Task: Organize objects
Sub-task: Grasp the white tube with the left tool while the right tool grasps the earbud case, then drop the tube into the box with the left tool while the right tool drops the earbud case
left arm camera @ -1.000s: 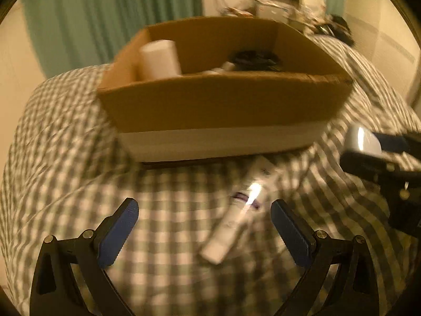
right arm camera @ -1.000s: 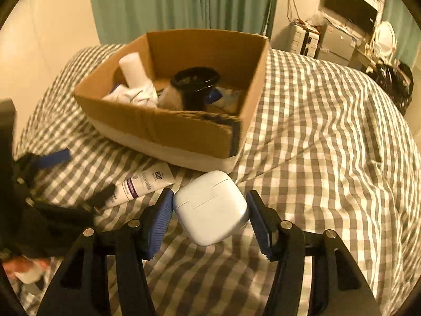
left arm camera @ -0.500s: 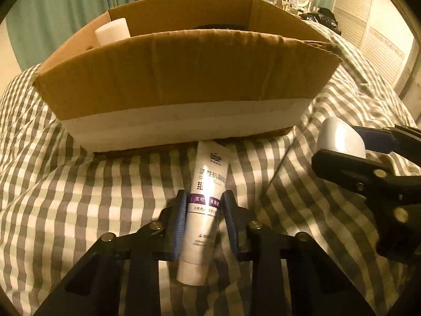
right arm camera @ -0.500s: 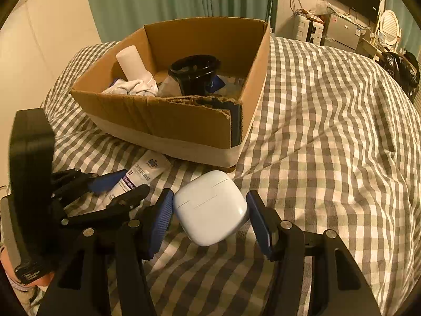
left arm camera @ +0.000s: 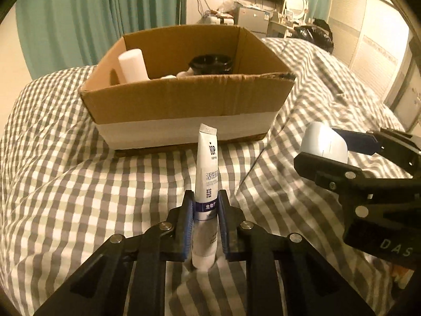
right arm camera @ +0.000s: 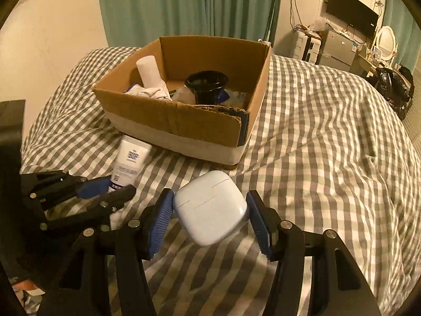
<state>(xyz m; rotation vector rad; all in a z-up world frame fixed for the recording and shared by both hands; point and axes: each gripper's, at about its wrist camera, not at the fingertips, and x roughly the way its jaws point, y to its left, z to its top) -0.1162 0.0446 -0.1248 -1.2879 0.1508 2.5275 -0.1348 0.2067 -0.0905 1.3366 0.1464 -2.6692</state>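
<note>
Two grips carry risk: your left gripper clamps the tube low near its cap, so it may pivot or slip; its long axis points up toward the box, crimped end first. Your right gripper squeezes the smooth case above the bedspread.

The left gripper clamps its blue pads on a white squeeze tube with a purple band, lifted off the grey-and-white checked bedcover and pointing at the open brown cardboard box. Inside stand a white cylinder and a black round container. At right, the right gripper grips a white rounded plastic case
</note>
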